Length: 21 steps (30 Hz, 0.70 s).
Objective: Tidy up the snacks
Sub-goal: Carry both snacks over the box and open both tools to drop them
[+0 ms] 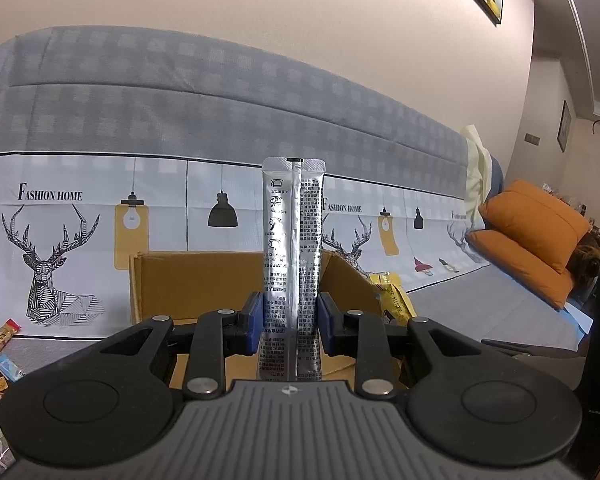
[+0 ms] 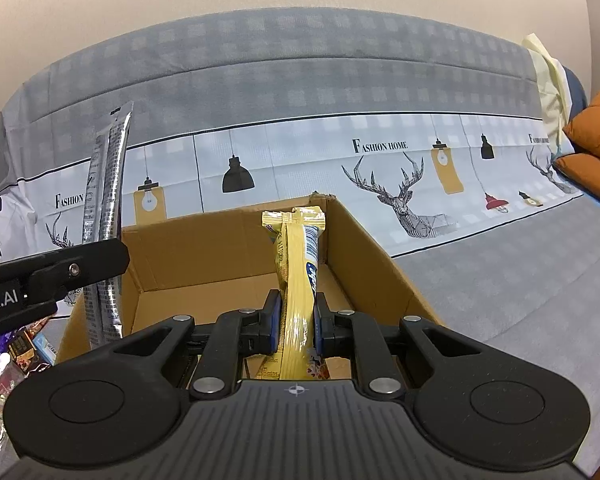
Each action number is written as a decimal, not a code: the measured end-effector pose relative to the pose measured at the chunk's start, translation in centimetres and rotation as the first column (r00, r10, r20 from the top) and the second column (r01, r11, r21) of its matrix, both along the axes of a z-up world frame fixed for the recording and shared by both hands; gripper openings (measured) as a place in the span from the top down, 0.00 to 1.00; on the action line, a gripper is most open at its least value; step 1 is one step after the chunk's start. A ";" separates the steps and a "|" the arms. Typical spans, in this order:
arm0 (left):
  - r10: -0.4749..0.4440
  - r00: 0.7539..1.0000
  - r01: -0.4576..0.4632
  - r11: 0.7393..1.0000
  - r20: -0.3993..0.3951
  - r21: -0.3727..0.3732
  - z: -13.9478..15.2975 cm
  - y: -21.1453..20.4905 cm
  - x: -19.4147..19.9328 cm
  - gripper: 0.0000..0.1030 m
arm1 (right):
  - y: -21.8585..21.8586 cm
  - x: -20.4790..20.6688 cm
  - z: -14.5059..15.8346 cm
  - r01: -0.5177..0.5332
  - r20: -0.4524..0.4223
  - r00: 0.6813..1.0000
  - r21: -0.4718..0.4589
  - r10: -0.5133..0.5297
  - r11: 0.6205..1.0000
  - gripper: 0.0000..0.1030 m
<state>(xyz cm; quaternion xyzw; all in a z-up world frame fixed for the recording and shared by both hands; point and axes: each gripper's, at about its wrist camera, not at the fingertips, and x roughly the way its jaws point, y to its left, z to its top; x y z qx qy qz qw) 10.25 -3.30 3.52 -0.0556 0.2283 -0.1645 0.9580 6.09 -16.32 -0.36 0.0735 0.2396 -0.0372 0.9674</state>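
above cardboard box (image 2: 236,256), crinkled foil sticks (image 1: 291,248)

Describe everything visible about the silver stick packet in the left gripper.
The silver stick packet is a long, narrow foil sachet with a lengthwise back seam, crimped top end, small icons and dense black print. It stands upright, clamped near its lower end between the blue pads of the left gripper, held in front of the open cardboard box. The right wrist view shows it slightly tilted, at the box's left side. Only the pads touch it.
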 end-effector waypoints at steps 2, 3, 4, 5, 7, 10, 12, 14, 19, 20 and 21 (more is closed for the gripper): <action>-0.006 1.000 0.006 1.000 -0.004 -0.004 -0.1 -0.1 0.1 0.69 | 0.0 0.0 0.0 0.000 0.000 1.000 -0.002 0.000 1.000 0.83; -0.014 1.000 0.014 1.000 -0.009 -0.009 -0.1 -0.1 0.1 0.69 | 0.0 0.0 -0.1 0.000 -0.001 1.000 -0.003 0.000 1.000 0.82; -0.024 1.000 0.024 1.000 -0.017 -0.016 -0.1 -0.1 0.2 0.68 | 0.0 0.0 -0.1 0.003 0.000 1.000 -0.005 -0.003 1.000 0.82; -0.030 0.999 0.029 0.999 -0.024 -0.020 -0.1 -0.2 0.3 0.65 | 0.0 -0.1 0.0 0.013 0.003 1.000 -0.007 -0.013 1.000 0.78; -0.026 0.999 0.025 1.000 -0.022 -0.013 -0.1 -0.3 0.3 0.58 | -0.1 -0.2 0.1 0.037 0.014 0.999 -0.018 -0.037 0.999 0.45; -0.018 1.000 0.018 1.000 -0.015 -0.013 0.1 -0.1 0.2 0.57 | -0.2 -0.3 0.2 0.051 0.023 0.998 -0.016 -0.051 0.999 0.41; -0.009 1.000 0.009 1.000 -0.013 -0.012 0.2 0.1 0.1 0.57 | -0.2 -0.3 0.1 0.055 0.022 0.998 -0.019 -0.055 0.998 0.41; 0.006 1.000 -0.006 1.000 -0.007 -0.006 0.4 0.6 0.0 0.57 | -0.1 -0.3 0.2 0.058 0.023 0.998 -0.017 -0.058 0.998 0.41; 0.068 0.998 -0.068 0.997 0.004 0.038 1.5 3.0 -1.0 0.59 | 1.2 -0.4 0.6 0.047 0.051 0.998 -0.009 -0.046 0.999 0.41; 0.079 0.997 -0.078 0.995 -0.002 0.057 1.8 3.8 -1.3 0.66 | 1.7 -0.5 0.7 0.037 0.060 0.998 -0.006 -0.037 0.999 0.41; 0.079 0.997 -0.078 0.994 -0.009 0.071 2.1 4.7 -1.5 0.79 | 2.3 -0.6 0.9 0.025 0.071 0.997 -0.005 -0.025 1.000 0.41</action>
